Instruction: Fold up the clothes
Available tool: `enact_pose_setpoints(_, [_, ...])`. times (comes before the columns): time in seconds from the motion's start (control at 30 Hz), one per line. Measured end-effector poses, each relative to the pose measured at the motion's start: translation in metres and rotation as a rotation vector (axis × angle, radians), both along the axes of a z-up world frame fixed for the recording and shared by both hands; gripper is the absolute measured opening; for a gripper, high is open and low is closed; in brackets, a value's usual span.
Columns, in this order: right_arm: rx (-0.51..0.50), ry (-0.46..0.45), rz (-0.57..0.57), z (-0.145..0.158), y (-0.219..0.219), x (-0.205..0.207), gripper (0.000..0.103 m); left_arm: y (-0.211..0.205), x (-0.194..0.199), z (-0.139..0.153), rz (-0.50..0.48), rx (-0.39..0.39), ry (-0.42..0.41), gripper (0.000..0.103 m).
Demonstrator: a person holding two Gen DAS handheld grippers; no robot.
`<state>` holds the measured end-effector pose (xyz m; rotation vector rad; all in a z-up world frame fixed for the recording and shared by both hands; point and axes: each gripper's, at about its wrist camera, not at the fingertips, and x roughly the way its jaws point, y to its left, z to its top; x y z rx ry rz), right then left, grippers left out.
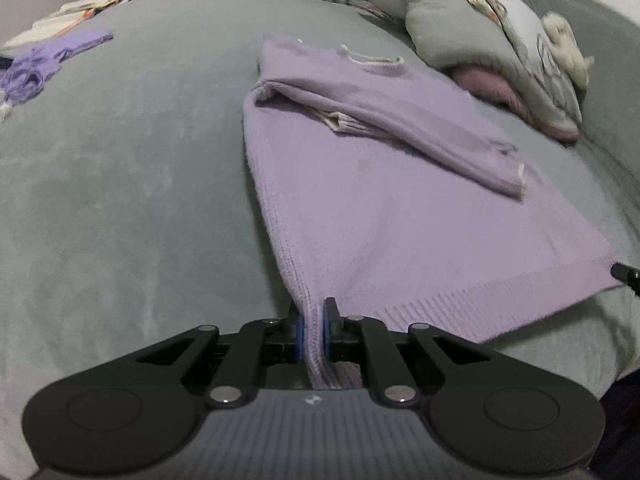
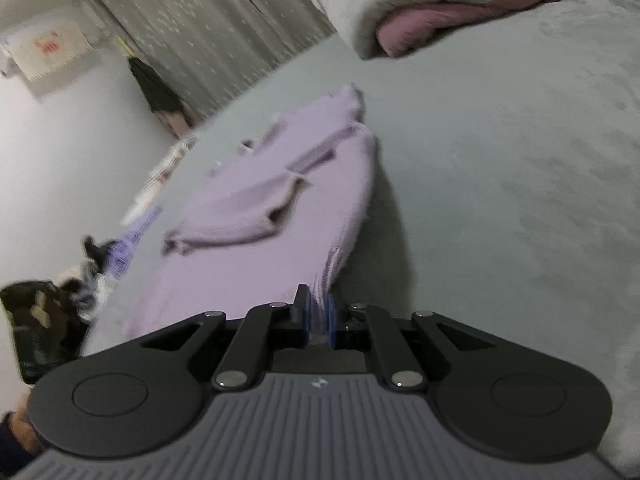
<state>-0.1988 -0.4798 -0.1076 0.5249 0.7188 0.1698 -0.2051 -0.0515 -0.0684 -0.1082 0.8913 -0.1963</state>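
Note:
A lilac knit sweater (image 1: 380,200) lies on the grey bed (image 1: 120,200), its sleeves folded across its body. My left gripper (image 1: 313,328) is shut on the ribbed hem at the sweater's near left corner. In the right wrist view the same sweater (image 2: 248,216) stretches away from me, and my right gripper (image 2: 318,320) is shut on its hem at the other near corner. A black tip of the right gripper (image 1: 626,274) shows at the right edge of the left wrist view.
A folded grey and pink blanket pile (image 1: 500,48) with a plush toy sits at the head of the bed and also shows in the right wrist view (image 2: 420,8). A purple garment (image 1: 36,68) and papers (image 1: 68,16) lie at the far left. Curtains (image 2: 208,24) hang behind.

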Motion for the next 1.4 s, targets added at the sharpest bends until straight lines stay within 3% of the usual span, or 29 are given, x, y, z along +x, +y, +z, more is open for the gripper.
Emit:
enact_pose_setpoints(0.1, [-0.192, 0.038, -0.113, 0.003, -0.003, -0.004, 0.020, 0.015, -0.003, 0.012, 0.020, -0.037, -0.001, 0.020])
enact_pose_setpoints(0.17, [-0.295, 0.017, -0.143, 0.010, -0.007, -0.001, 0.025, 0.022, -0.002, 0.026, 0.075, -0.010, -0.043, 0.020])
enact_pose_setpoints(0.23, [-0.383, -0.022, -0.132, 0.020, -0.005, 0.009, 0.025, 0.022, -0.003, 0.040, 0.103, 0.012, -0.119, 0.021])
enact_pose_setpoints(0.3, [-0.426, -0.079, -0.077, 0.028, 0.007, 0.027, 0.027, 0.002, 0.004, 0.051, 0.070, 0.031, -0.172, 0.028])
enact_pose_setpoints(0.4, [-0.340, -0.170, 0.089, 0.036, 0.031, 0.076, 0.032, -0.032, 0.019, 0.052, -0.012, 0.066, -0.231, 0.046])
enact_pose_setpoints(0.43, [-0.322, -0.167, 0.113, 0.035, 0.038, 0.094, 0.035, -0.047, 0.032, 0.046, -0.019, 0.118, -0.274, 0.052])
enact_pose_setpoints(0.5, [-0.328, -0.143, 0.133, 0.032, 0.052, 0.133, 0.036, -0.069, 0.058, 0.031, -0.003, 0.212, -0.336, 0.053])
enact_pose_setpoints(0.57, [-0.370, -0.102, 0.116, 0.020, 0.058, 0.159, 0.036, -0.068, 0.079, 0.016, 0.034, 0.255, -0.318, 0.063])
enact_pose_setpoints(0.63, [-0.331, 0.000, 0.110, 0.000, 0.055, 0.171, 0.036, -0.054, 0.102, -0.013, 0.090, 0.313, -0.156, 0.064])
enact_pose_setpoints(0.67, [-0.288, 0.036, 0.108, -0.014, 0.051, 0.165, 0.036, -0.042, 0.096, -0.017, 0.098, 0.273, -0.144, 0.066])
enact_pose_setpoints(0.77, [-0.320, -0.009, 0.160, -0.019, 0.047, 0.128, 0.036, -0.009, 0.073, -0.026, 0.097, 0.163, -0.131, 0.068])
enact_pose_setpoints(0.97, [-0.237, 0.088, 0.213, -0.009, 0.021, 0.077, 0.036, 0.007, 0.035, -0.020, 0.040, 0.192, -0.087, 0.068])
enact_pose_setpoints(1.1, [-0.216, 0.142, 0.254, -0.008, 0.019, 0.035, 0.037, 0.024, 0.013, -0.017, 0.063, 0.090, -0.045, 0.068])
enact_pose_setpoints(1.27, [0.112, 0.204, 0.209, -0.024, -0.018, 0.021, 0.040, 0.039, -0.004, -0.014, 0.090, -0.012, -0.029, 0.069])
enact_pose_setpoints(1.4, [0.186, 0.208, 0.194, -0.031, -0.027, 0.016, 0.047, 0.039, -0.011, -0.015, 0.079, -0.048, -0.013, 0.076])
